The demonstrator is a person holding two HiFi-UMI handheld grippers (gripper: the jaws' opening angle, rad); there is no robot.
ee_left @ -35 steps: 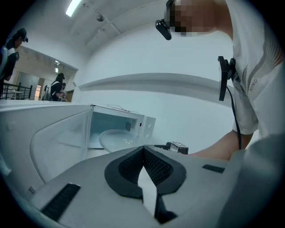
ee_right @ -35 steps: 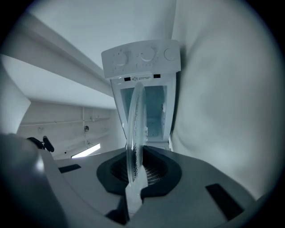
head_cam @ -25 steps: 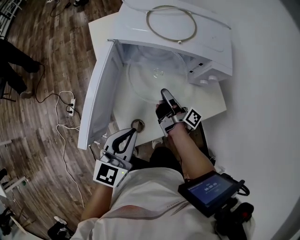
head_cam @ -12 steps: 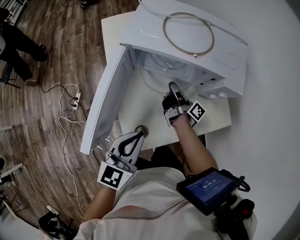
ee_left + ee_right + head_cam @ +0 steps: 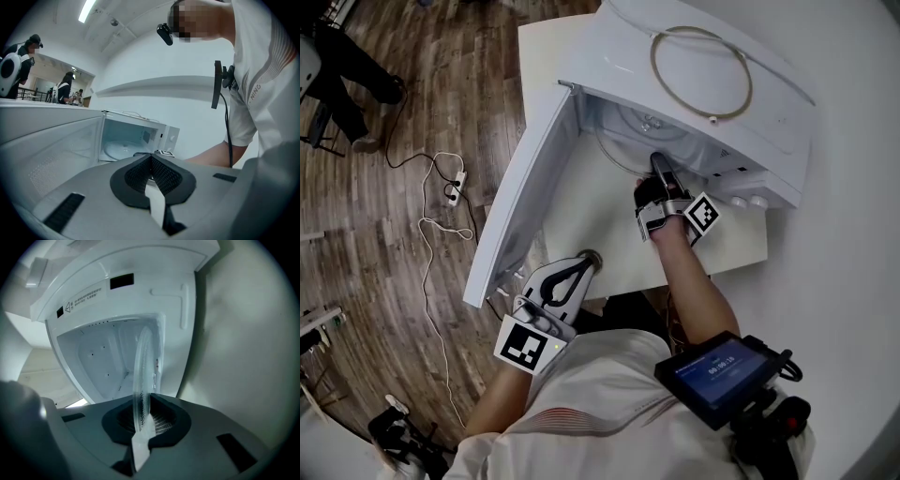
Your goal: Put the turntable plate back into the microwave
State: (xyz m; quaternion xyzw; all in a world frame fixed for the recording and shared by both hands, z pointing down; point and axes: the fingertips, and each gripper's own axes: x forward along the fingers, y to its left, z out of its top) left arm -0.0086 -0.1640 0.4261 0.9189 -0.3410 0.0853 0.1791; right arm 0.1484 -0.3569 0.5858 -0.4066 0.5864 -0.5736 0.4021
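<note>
A wood floor (image 5: 384, 244) is seen at the left. A white surface (image 5: 600, 225) is set beside it, and the microwave (image 5: 773, 103) is carried on this surface. The door (image 5: 520, 202) is swung open to the left, so that the cavity is exposed. The glass plate (image 5: 623, 141) is located mostly inside the cavity, with its near rim at the opening. Whether it is seated on the cavity floor cannot be told. A roller ring (image 5: 712, 117) is laid flat on the microwave's top.

The plate's near rim is clamped by the right tool (image 5: 659, 167). In the right gripper view the plate (image 5: 143, 362) is seen edge-on between the pads (image 5: 161, 423).

The left tool (image 5: 581, 265) is held over the surface's near edge, well apart from the plate. In the left gripper view its jaws are seen brought together, with nothing between them.

A power strip (image 5: 455, 186) is laid on the floor. A small round part (image 5: 591, 254) is located on the surface, just beside the left tool's tips.
</note>
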